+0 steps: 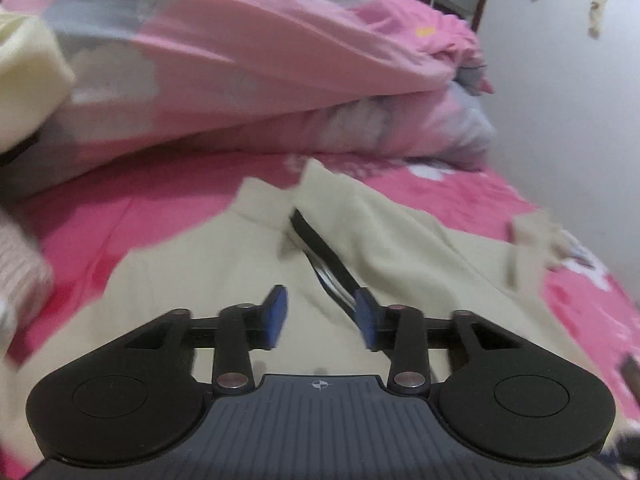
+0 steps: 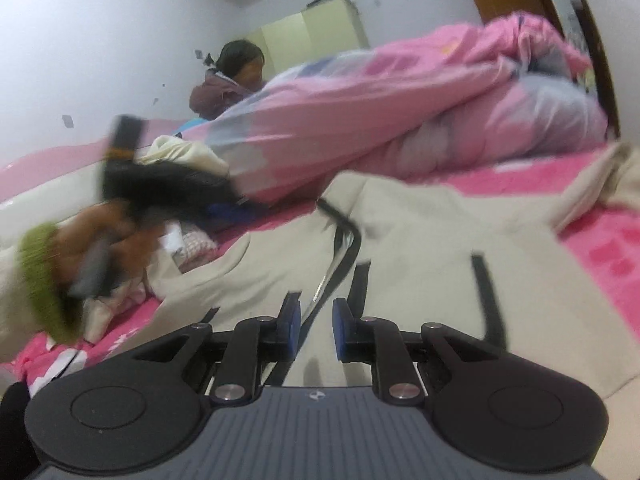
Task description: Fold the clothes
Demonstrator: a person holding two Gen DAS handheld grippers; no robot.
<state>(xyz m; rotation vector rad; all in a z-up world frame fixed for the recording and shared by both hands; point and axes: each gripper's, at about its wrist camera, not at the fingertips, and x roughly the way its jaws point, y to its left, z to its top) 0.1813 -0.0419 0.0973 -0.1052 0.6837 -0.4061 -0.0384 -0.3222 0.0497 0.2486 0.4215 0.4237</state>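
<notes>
1. Nearest both cameras, a cream zip-front jacket lies spread, front up, on the pink bedsheet, its dark zipper running up the middle to the collar.
2. Above it, the left gripper has its jaws spread with nothing between them. The right gripper has its jaws narrowly apart; only the zipper line shows through the gap, and nothing is pinched.
3. Judging by the soft wrinkles and limp collar points, the jacket is light, floppy cloth: it will drape and sag when lifted, and a one-point hold would let it bunch.
4. Best holds look like doubled edges: the hem corners, the shoulder seams, or the sleeve thrown out to the right. The zipper is stiffer and may resist a crease across it.
5. Farther left, in the right wrist view, a hand in a green cuff holds the other tool near some crumpled cloth.
6. Beyond lies a rolled pink quilt.
7. No basket or box is in sight; a pale wardrobe stands far back, with a seated person before it.
</notes>
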